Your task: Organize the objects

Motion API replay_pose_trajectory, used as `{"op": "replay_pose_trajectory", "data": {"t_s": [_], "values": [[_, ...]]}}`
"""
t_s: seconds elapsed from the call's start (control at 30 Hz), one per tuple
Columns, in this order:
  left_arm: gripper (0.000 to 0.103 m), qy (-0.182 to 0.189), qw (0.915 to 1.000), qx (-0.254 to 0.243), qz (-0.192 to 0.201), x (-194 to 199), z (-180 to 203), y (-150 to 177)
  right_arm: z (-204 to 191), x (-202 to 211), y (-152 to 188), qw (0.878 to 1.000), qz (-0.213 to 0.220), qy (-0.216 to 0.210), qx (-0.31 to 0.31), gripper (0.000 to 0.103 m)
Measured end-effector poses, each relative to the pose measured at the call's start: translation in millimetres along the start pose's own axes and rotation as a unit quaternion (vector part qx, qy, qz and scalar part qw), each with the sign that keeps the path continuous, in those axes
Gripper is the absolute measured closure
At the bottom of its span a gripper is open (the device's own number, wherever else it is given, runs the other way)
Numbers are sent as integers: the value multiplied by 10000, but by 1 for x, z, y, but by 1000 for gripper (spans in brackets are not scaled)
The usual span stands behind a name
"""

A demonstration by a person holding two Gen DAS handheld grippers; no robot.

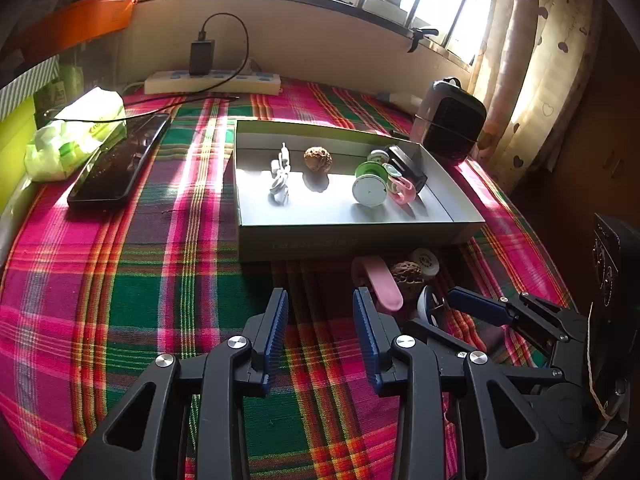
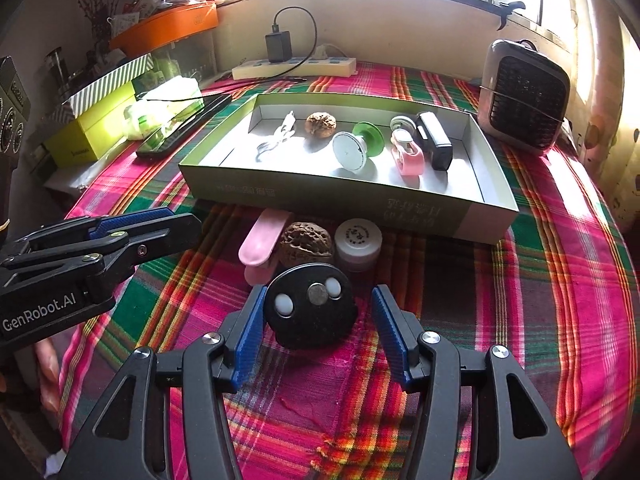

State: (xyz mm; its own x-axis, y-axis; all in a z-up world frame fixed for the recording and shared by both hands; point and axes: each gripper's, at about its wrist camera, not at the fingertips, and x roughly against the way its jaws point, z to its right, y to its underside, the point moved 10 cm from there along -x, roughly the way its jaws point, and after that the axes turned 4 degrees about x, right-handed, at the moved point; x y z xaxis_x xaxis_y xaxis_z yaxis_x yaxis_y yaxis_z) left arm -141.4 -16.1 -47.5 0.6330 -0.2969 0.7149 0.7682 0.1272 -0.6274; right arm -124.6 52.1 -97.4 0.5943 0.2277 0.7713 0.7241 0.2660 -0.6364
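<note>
An open grey box [image 2: 440, 216] [image 1: 360, 236] on the plaid cloth holds a white cable [image 2: 276, 136], a walnut [image 2: 321, 123], a green-and-white spool [image 2: 354, 148], a pink clip [image 2: 408, 156] and a black device [image 2: 434, 140]. In front of it lie a pink clip [image 2: 260, 240] [image 1: 382, 282], a walnut [image 2: 306, 244] [image 1: 406, 276], a small white jar [image 2: 358, 242] and a black oval gadget [image 2: 310, 308]. My right gripper [image 2: 318, 324] is open with its fingers either side of the black gadget. My left gripper [image 1: 320, 316] is open and empty, left of these objects.
A phone [image 1: 120, 164], a green tissue pack [image 1: 76, 136] and boxes lie at the left. A power strip [image 1: 212, 82] with a charger sits at the back wall. A small fan heater [image 2: 524, 100] stands at the back right.
</note>
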Motion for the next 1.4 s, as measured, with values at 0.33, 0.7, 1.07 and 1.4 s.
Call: {"op": "replay_pose_trajectory", "data": {"t_s": [0.33,0.7,1.07,1.4], "values": [[68,186,9996,-129,-151,-11,20,1,7,4,3,10000,49,7,-39,58],[68,203,9991,-278,-252,-20,32,2,15,7,5,9999,97,-25,-135,67],[68,-10,9981,-513,-349,-32,39,6,26,9,5,9997,132,-33,-218,84],[68,-319,9967,-640,-386,-37,33,4,39,10,9,9994,100,22,-330,84]]}}
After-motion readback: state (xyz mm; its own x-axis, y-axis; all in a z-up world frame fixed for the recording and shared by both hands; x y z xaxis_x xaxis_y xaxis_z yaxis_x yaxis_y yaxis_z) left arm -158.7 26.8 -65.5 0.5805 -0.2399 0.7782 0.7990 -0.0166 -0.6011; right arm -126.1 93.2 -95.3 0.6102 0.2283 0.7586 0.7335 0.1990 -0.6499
